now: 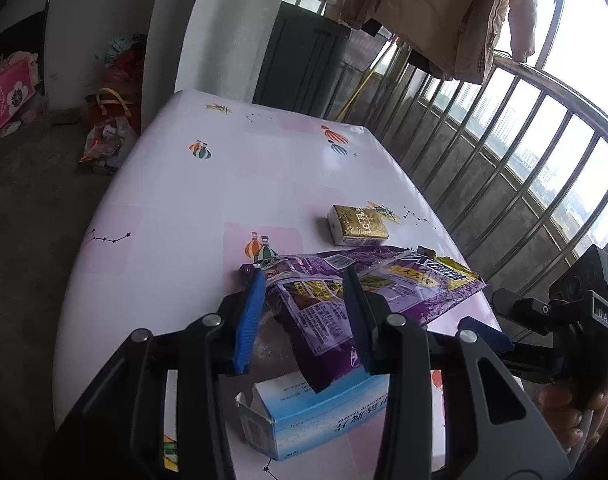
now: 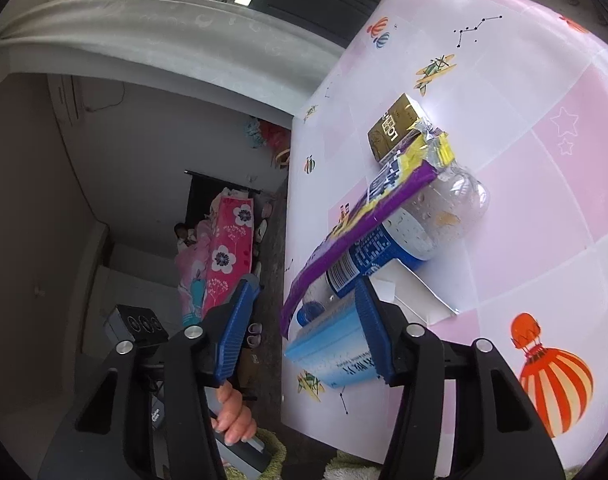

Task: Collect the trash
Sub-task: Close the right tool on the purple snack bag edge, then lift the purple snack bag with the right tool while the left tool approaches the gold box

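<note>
my left gripper (image 1: 304, 280) is spread wide w/ nothing between the blue pads, hovering just over the purple snack bag (image 1: 344, 304). nearest to me in that view: a light blue carton (image 1: 304, 412) w/ an open end flap, lying on the table (image 1: 183, 208); the bag's near end droops onto it. my right gripper (image 2: 304, 292) is also open, holding nothing, its right pad just beside the blue carton (image 2: 336, 352) at the table edge. under the bag lies a clear plastic bottle (image 2: 444, 204) on its side, blue label, blue cap toward me. beyond the bag sits a gold box (image 1: 358, 224), close to the bag's far end; can't tell if touching. further off: metal railing (image 1: 504, 152), hanging coat (image 1: 444, 12).
</note>
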